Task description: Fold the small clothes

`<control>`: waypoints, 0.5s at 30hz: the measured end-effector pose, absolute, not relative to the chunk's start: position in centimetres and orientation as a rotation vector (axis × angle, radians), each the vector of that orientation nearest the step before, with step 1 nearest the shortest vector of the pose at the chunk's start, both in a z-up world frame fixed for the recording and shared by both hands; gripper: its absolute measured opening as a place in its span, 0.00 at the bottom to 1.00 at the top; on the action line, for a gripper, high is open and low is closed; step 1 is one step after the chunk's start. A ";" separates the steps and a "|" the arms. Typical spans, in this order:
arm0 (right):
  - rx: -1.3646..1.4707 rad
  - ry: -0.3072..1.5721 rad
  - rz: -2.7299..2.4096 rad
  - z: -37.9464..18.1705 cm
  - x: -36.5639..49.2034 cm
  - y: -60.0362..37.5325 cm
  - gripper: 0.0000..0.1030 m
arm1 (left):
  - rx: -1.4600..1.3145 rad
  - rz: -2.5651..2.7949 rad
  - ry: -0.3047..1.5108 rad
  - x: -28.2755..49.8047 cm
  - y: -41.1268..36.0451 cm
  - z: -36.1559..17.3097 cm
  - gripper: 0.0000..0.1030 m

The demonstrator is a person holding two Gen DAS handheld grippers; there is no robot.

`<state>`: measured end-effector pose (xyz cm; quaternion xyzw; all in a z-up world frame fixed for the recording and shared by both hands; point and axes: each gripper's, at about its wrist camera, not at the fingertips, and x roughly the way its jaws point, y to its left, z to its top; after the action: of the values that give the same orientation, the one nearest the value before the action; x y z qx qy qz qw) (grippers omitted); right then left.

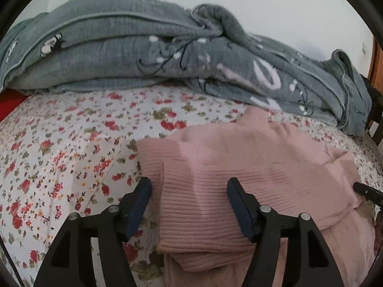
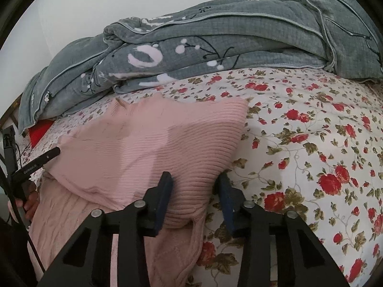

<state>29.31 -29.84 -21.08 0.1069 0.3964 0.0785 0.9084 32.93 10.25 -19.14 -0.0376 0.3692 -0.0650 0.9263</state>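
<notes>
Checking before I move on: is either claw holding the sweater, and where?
Neither. Both claws are open: the left claw straddles the sweater at its left edge, the right claw at its right edge, unclamped.

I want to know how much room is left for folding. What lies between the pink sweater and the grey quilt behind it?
Only a bare strip of the floral bedsheet separates the pink sweater from the grey quilt; the right wrist view shows it best.

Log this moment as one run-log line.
stage: mid-fold | pink sweater on floral bedsheet | left gripper open | right gripper open | grey quilt behind
</notes>
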 end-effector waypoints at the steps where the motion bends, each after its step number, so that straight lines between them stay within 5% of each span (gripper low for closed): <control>1: 0.222 0.819 0.164 -21.1 29.4 -29.9 0.32 | -0.076 -0.123 0.779 33.2 10.3 -19.4 0.67; 15: 0.283 0.735 0.200 -20.0 27.7 -31.1 0.34 | -0.111 -0.157 0.684 31.6 10.9 -18.4 0.71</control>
<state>27.75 -31.08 -20.00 0.1375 0.3573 0.0972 0.9187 31.64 10.94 -18.42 -0.0542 0.3350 -0.0769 0.9375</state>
